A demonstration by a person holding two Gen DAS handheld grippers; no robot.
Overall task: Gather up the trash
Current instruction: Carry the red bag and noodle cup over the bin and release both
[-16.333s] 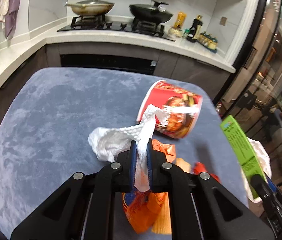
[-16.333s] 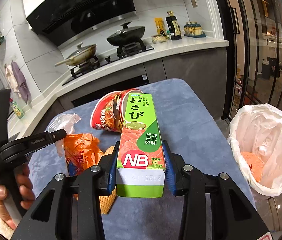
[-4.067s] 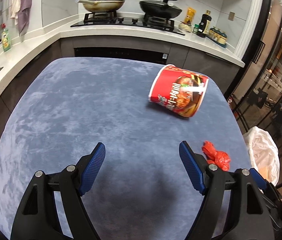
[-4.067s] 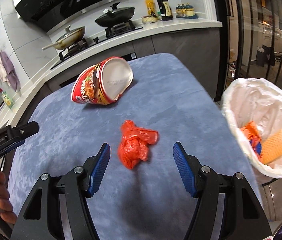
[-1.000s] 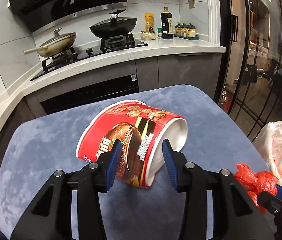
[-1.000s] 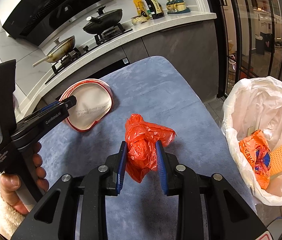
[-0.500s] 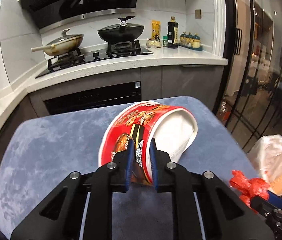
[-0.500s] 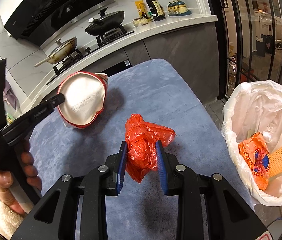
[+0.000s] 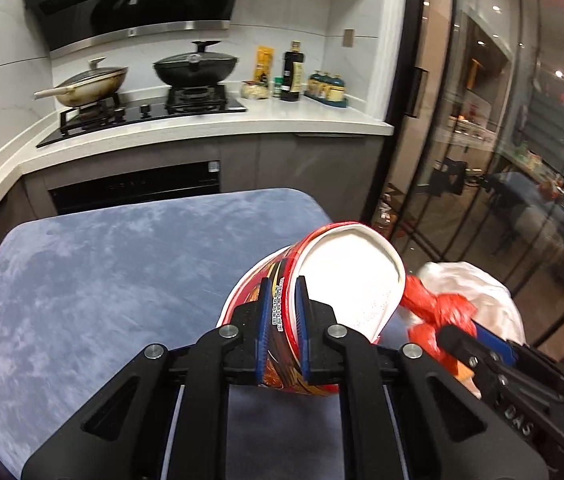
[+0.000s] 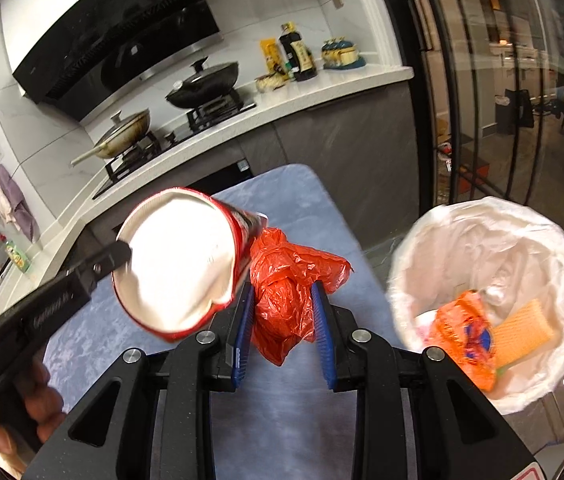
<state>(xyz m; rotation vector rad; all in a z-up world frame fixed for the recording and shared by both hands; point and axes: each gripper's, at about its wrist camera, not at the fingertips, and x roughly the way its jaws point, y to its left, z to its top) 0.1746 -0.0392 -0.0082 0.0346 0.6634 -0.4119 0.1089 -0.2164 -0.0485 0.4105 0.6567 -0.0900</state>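
A red instant-noodle cup (image 9: 349,276) hangs above the blue table (image 9: 102,260), its white inside turned toward the right. My left gripper (image 9: 282,284) pinches the cup's wall at the rim, and its jaws are still closing on it. In the right wrist view the cup (image 10: 178,264) floats at the left, just beside a crumpled red plastic bag (image 10: 289,272). My right gripper (image 10: 282,288) is shut on that bag, lifted off the table. The white-lined trash bin (image 10: 481,224) stands low at the right, past the table's edge.
The bin holds an orange wrapper (image 10: 461,340) and a yellow wafer-like piece (image 10: 521,332). A counter with a stove, two pans (image 9: 196,68) and bottles runs behind the table. Glass doors (image 9: 501,140) close off the right side. A hand (image 10: 38,404) grips the left tool.
My left gripper has shut on the cup's rim and lifted it up and to the right, toward the bin. The right gripper has risen with the red bag, and the bin looks nearer.
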